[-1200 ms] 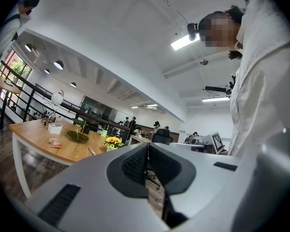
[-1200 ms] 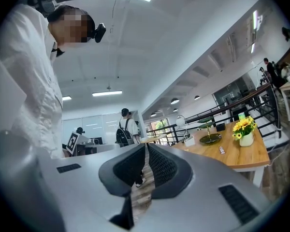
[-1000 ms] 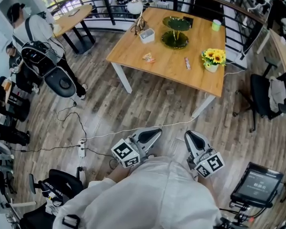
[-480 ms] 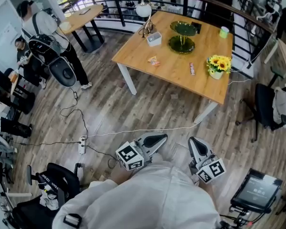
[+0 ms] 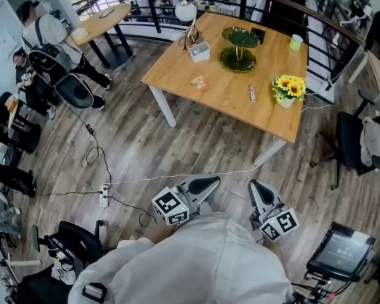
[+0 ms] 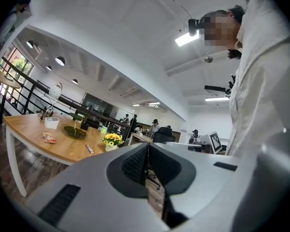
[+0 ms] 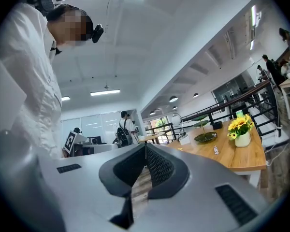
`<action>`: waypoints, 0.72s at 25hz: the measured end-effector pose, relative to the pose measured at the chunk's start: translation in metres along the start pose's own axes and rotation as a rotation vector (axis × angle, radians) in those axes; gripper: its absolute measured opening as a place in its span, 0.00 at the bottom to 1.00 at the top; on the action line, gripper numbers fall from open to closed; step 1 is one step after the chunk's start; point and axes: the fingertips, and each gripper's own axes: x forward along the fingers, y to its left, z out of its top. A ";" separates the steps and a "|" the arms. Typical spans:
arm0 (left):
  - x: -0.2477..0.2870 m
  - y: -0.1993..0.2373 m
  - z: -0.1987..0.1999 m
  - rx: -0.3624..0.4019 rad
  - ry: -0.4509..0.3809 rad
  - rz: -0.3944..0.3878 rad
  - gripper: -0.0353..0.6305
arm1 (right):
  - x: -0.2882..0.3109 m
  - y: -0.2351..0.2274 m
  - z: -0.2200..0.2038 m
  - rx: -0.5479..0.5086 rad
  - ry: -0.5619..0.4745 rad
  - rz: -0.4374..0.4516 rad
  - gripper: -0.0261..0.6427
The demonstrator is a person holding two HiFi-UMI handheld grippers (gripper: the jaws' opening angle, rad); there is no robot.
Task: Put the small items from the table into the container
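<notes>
wooden table (image 5: 223,95) bears a small white container (image 5: 199,50), orange packet (image 5: 198,81) lying outside it.

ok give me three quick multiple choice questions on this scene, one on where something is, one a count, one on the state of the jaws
1. Where does the white container stand on the table?
A) between the lamp and the green tiered dish
B) at the near edge
C) at the right-hand corner

2. How many wrapped snacks lie loose on the tabletop?
A) none
B) four
C) two

3. How do the jaws of the left gripper and the right gripper stand?
A) both wide apart
B) both shut, empty
C) right shut on a snack

Answers:
1 A, it sits between those two on the far side.
2 C, an orange packet and a bar.
3 B, each gripper view shows its jaws together with nothing between them.
</notes>
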 end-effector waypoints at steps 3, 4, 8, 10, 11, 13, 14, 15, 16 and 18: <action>0.010 0.030 0.005 -0.005 0.001 -0.002 0.07 | 0.025 -0.018 0.005 -0.002 0.001 -0.010 0.06; 0.014 0.042 0.010 -0.001 0.000 -0.001 0.07 | 0.035 -0.024 0.008 -0.002 -0.001 -0.010 0.06; 0.030 0.099 0.039 0.012 -0.027 0.011 0.07 | 0.084 -0.050 0.020 -0.011 0.001 -0.009 0.06; 0.034 0.127 0.049 -0.006 -0.039 0.012 0.07 | 0.107 -0.060 0.024 -0.011 0.007 -0.013 0.06; 0.036 0.140 0.054 -0.011 -0.042 0.012 0.07 | 0.118 -0.064 0.026 -0.013 0.011 -0.014 0.06; 0.040 0.164 0.064 -0.011 -0.047 0.013 0.07 | 0.140 -0.073 0.031 -0.021 0.020 -0.017 0.06; 0.041 0.176 0.068 -0.012 -0.049 0.013 0.07 | 0.150 -0.078 0.032 -0.021 0.023 -0.020 0.06; 0.042 0.188 0.073 -0.014 -0.052 0.014 0.07 | 0.161 -0.084 0.034 -0.019 0.024 -0.025 0.06; 0.044 0.199 0.077 -0.018 -0.053 0.014 0.07 | 0.171 -0.089 0.035 -0.016 0.025 -0.030 0.06; 0.046 0.221 0.085 -0.030 -0.052 0.009 0.07 | 0.190 -0.099 0.037 -0.012 0.026 -0.042 0.06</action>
